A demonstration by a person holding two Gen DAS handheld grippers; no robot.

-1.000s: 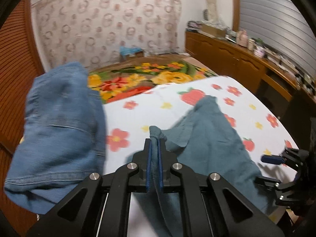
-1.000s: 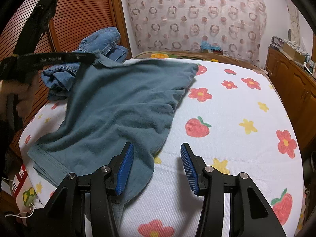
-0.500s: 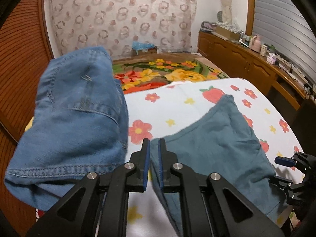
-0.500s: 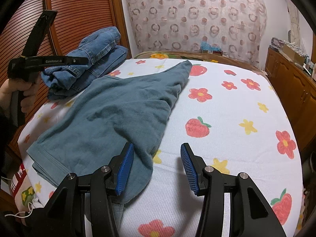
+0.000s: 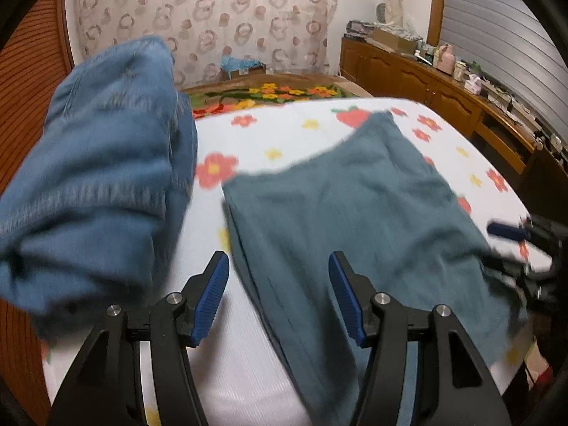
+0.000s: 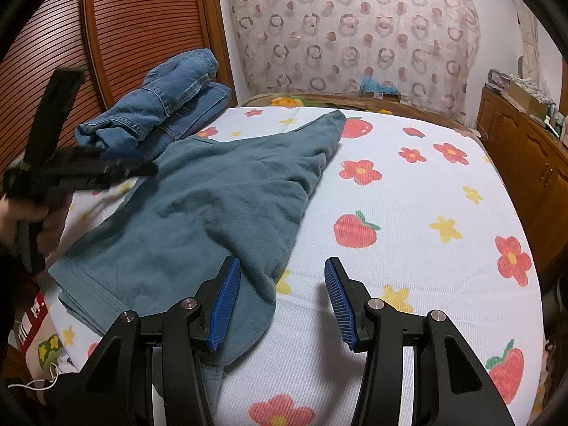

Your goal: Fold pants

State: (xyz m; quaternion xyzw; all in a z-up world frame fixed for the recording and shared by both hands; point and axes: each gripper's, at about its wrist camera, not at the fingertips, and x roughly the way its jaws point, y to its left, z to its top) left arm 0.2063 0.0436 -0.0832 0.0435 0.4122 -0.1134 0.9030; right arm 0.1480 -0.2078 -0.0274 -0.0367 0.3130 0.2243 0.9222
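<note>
Teal-grey pants (image 6: 213,213) lie folded over on the flower-print bed sheet (image 6: 426,213), with the waistband at the near left edge. They also show in the left wrist view (image 5: 355,206). My left gripper (image 5: 278,298) is open and empty just above the pants' left edge. It shows in the right wrist view (image 6: 81,170) as a blurred black tool at the left. My right gripper (image 6: 282,301) is open and empty, its left finger over the near corner of the pants. It shows in the left wrist view (image 5: 522,248) at the right edge.
A folded pile of blue jeans (image 6: 159,110) lies at the bed's far left corner, close to the left gripper (image 5: 96,177). A slatted wooden wardrobe (image 6: 117,28) stands left of the bed. A wooden sideboard (image 5: 443,85) with clutter runs along the right wall.
My left gripper has let go of the pants' edge and opened. The lifted cloth has dropped flat onto the bed. The right gripper has not moved.
</note>
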